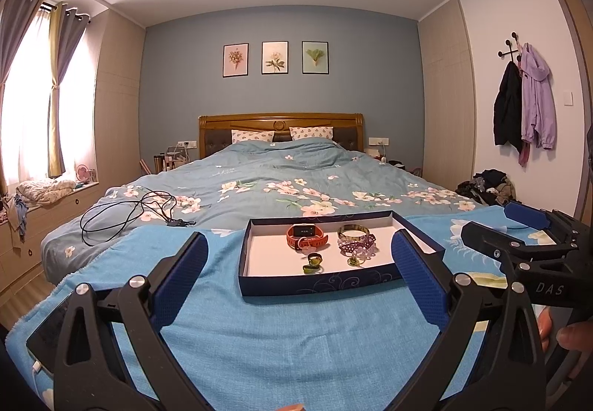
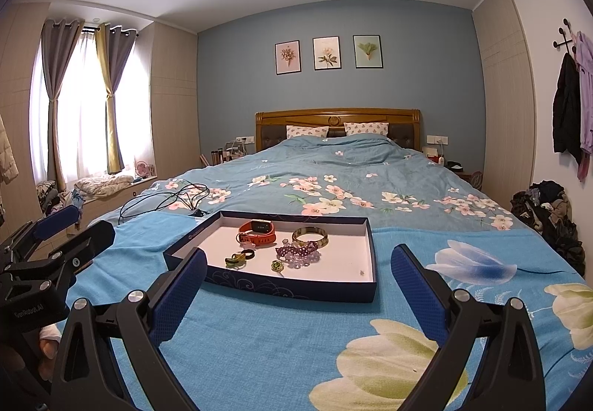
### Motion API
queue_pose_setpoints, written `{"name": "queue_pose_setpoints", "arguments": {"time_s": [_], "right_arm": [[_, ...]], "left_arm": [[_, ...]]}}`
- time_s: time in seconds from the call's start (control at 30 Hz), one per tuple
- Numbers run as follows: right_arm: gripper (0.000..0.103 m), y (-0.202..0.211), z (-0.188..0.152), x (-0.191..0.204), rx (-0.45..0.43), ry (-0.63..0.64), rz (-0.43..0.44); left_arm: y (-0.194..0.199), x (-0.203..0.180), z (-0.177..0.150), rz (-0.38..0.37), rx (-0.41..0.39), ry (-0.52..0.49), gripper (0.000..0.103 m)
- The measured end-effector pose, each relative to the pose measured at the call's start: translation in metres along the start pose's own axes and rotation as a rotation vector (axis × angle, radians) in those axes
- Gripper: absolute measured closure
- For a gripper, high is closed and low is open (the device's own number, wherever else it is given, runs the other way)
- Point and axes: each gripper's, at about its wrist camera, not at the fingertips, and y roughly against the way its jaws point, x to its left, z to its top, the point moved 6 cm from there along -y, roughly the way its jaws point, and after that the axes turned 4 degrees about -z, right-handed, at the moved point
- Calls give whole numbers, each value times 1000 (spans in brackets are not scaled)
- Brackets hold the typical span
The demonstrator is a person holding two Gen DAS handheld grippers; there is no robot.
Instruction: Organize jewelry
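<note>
Resting ahead of both wide-spread, empty grippers, left gripper (image 1: 300, 274) and right gripper (image 2: 300, 285), the shallow navy cardboard tray with white floor (image 2: 296, 290) is probably light and stiff. Inside: orange rubber-strapped watch (image 2: 257, 231), likely pliant, grasp the strap; rigid amber bangle (image 2: 310, 236), possibly brittle, pinch its rim; purple beaded bracelet (image 2: 298, 251), seemingly loose; small green rings (image 2: 237, 260), apparently slippery.

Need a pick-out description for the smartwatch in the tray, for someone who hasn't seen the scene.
At the foot of the bed, on the light-blue blanket, sits a shallow navy tray with a white floor. The watch lies toward its far edge, left of the gold bangle and purple beads. It is the only orange-red piece, with a dark rectangular face.
</note>
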Motion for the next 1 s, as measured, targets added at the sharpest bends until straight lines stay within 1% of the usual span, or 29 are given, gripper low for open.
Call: {"name": "queue_pose_setpoints", "arguments": {"time_s": [0.57, 0.73, 0.8, 0.9, 1.0], "right_arm": [[7, -1, 0, 0, 0, -1, 0], [7, -2, -1, 0, 2, 0, 1], [7, -4, -2, 1, 12, 3, 0], [7, -8, -5, -3, 35, 8, -1], [7, -18, -11, -17, 103, 19, -18]], "left_arm": [[-3, -1, -1, -3, 6, 5, 6], [-4, -2, -2, 6, 10, -2, 6], [-4, -5, -3, 6, 11, -13, 6], [-6, -6, -5, -2, 33, -9, 6], [-13, -3, -9, 3, 77, -12, 6]]}}
